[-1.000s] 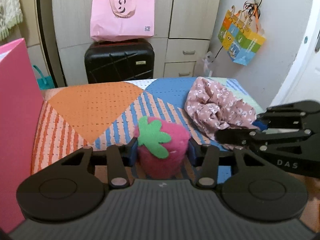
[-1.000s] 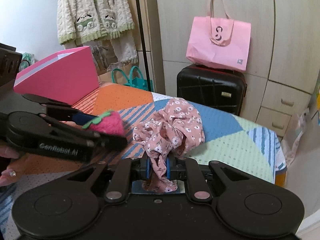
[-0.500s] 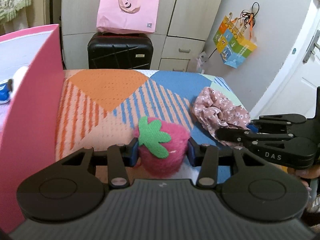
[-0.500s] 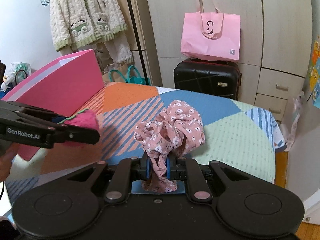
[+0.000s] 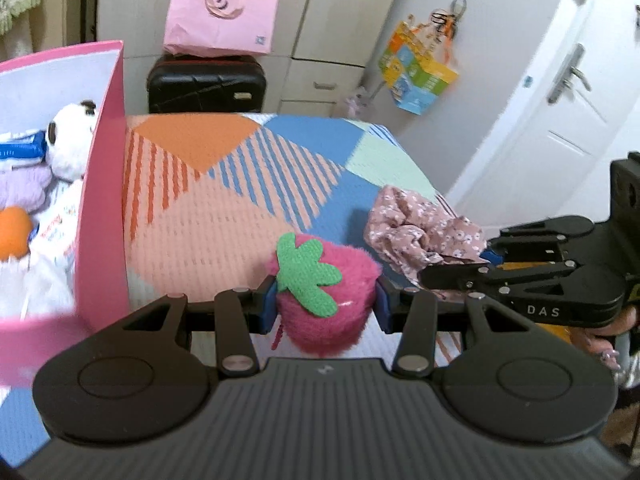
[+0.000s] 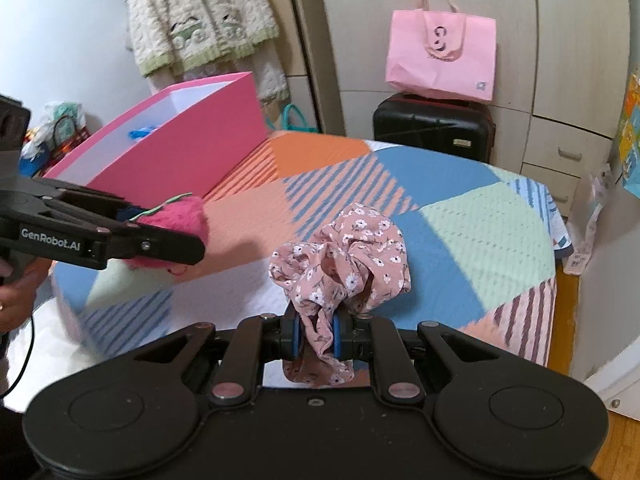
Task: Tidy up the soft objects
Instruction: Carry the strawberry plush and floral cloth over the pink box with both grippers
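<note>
Both grippers loaded, held above the patchwork bedspread [image 6: 480, 216].
L gripper [image 5: 325, 302]: pads partly apart, pinching the pink plush strawberry [image 5: 326, 304] by its sides; its underside is hidden behind the gripper body. R gripper [image 6: 314, 338]: pads nearly together, clamping the floral scrunchie [image 6: 344, 264]; its tail is cut off below the fingers. Pink box [image 5: 102, 208] at 9 o'clock in L view, interior only partly seen: panda plush [image 5: 70, 140], orange item [image 5: 14, 232], rest blurred. Hands mostly out of frame.

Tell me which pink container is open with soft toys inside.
The pink box on the bed, panda plush inside. The pink tote bag sits on the suitcase.
</note>
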`<state>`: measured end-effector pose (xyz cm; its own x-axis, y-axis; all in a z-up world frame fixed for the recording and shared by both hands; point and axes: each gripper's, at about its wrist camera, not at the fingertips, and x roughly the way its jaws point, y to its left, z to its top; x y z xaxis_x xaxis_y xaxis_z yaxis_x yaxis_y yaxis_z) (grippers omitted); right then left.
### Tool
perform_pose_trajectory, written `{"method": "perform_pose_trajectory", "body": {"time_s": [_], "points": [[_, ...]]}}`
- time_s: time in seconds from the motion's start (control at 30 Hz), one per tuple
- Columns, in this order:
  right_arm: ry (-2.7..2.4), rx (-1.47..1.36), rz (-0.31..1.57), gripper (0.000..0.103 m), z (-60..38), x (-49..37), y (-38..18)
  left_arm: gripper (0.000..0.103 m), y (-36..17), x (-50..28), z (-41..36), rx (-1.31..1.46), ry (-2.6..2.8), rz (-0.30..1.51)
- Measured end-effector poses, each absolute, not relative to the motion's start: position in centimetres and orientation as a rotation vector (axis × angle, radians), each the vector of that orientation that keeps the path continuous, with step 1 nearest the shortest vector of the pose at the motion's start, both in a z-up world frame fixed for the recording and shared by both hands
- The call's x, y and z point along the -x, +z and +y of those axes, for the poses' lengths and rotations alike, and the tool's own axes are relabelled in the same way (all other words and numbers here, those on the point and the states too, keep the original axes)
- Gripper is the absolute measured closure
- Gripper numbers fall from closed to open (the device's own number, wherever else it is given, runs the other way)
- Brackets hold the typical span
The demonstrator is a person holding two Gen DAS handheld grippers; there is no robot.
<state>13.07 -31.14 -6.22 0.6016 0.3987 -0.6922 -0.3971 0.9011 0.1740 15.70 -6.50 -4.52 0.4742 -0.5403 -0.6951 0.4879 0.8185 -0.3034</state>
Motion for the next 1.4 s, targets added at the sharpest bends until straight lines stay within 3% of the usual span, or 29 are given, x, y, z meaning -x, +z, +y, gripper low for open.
{"method": "perform_pose_trajectory", "body": {"time_s": [0.5, 0.77, 1.1, 1.4], "points": [[0.671, 0.073, 0.805, 0.086, -24.2, -6.4, -1.3, 0.058, -1.9, -8.8, -0.4, 0.075, -0.709, 0.971], [0.734, 0.128, 0.71, 0.085, -20.1, -5.9, 1.8, 0.057, 2.3, -7.9, 4.9, 0.069, -0.673, 0.851], [0.823, 0.147, 0.612, 0.085, -13.4, -10.4, 5.0, 0.057, 5.7, -11.3, 9.7, 0.046, -0.576, 0.669], [0.845, 0.203, 0.622, 0.085, -8.8, -17.9, 4.8, 0.056, 4.4, -16.7, 10.9, -0.029, -0.42, 0.666]]}}
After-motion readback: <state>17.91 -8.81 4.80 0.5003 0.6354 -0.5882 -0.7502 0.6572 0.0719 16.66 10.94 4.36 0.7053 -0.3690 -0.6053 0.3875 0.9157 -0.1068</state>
